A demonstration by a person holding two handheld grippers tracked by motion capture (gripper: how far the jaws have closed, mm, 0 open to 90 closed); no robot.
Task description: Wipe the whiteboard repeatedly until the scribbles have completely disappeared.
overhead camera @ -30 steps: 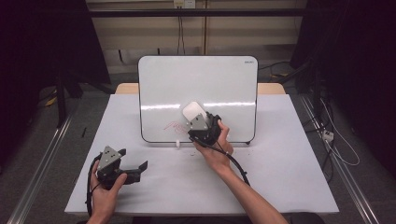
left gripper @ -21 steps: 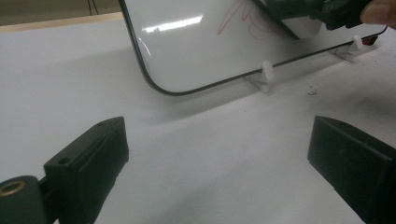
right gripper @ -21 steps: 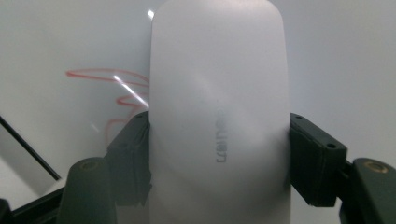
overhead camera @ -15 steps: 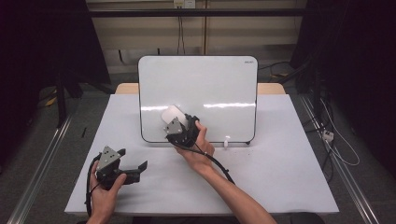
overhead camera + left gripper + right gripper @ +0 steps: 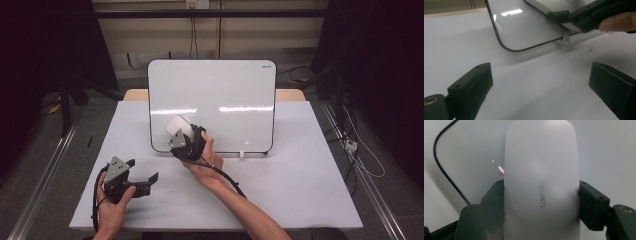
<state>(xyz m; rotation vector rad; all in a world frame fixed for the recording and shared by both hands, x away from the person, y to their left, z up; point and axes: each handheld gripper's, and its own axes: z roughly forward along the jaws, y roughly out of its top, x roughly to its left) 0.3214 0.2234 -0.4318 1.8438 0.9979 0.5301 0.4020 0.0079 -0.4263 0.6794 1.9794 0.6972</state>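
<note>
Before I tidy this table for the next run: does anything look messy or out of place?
A few dark specks lie on the white table beside the whiteboard's lower right corner, like wiping residue. A faint red mark remains low on the board beside the white eraser, which the right gripper clamps. Nothing is tipped or damaged.

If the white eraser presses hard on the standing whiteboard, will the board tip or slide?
The whiteboard stands upright on small clear feet, so a hard push may tip it backward. The smooth table probably lets it slide. The eraser, clamped in the right gripper, looks rigid and should not bend.
</note>
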